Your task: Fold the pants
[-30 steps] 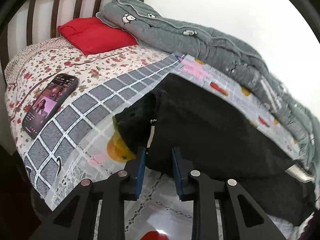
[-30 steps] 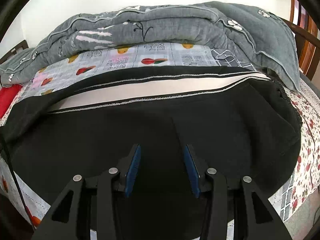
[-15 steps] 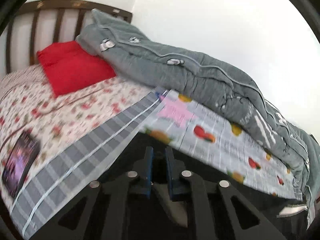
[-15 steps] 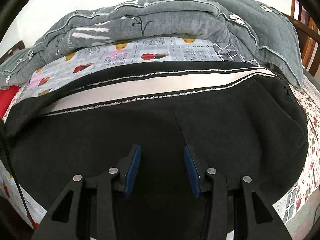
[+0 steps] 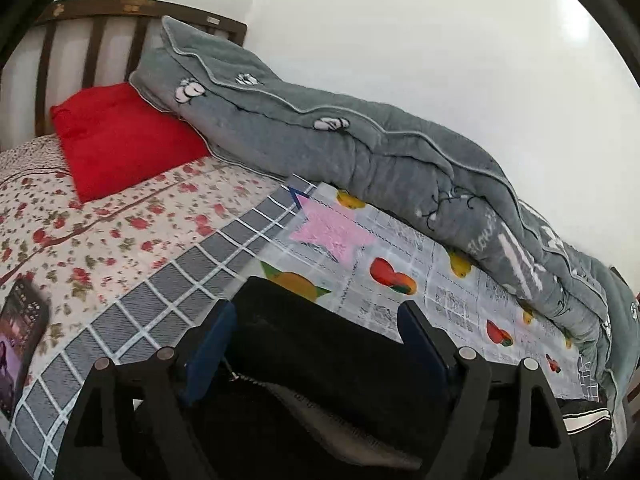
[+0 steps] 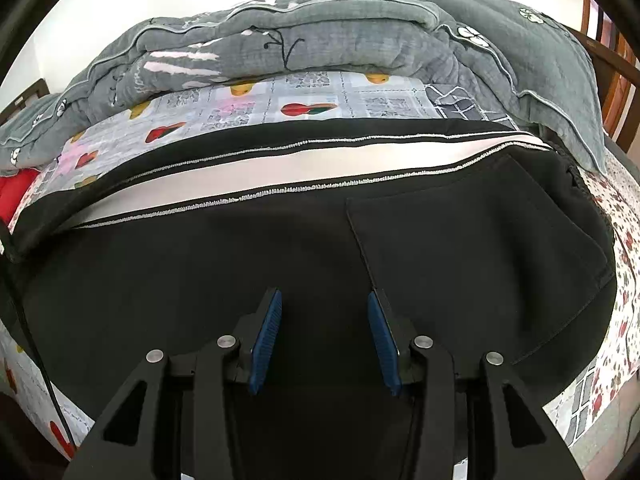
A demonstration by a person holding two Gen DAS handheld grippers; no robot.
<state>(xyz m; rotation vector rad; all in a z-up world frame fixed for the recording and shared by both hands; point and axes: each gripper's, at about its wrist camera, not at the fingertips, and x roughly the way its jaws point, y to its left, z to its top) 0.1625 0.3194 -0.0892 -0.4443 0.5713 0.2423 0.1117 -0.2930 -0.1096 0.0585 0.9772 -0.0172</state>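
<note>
The black pants (image 6: 460, 248) with a white side stripe (image 6: 320, 164) lie across the fruit-print cover on the bed. My right gripper (image 6: 324, 320) hovers close over their middle beside a pocket seam, jaws partly apart with nothing gripped. In the left wrist view a folded end of the pants (image 5: 320, 360) lies between the fingers of my left gripper (image 5: 316, 320). Its jaws are opening wide, and the blue pads (image 5: 212, 344) stand clear of the cloth on both sides.
A rolled grey quilt (image 5: 360, 152) runs along the wall behind the pants. A red pillow (image 5: 120, 136) leans at the wooden headboard (image 5: 100, 12). A lit phone (image 5: 20, 332) lies on the floral sheet at left. A black cable (image 6: 36, 340) hangs at the bed's near left edge.
The left gripper, shut on the pants' end, carried it up and over toward the quilt, then opened and let the cloth go. The right gripper has stayed put.
</note>
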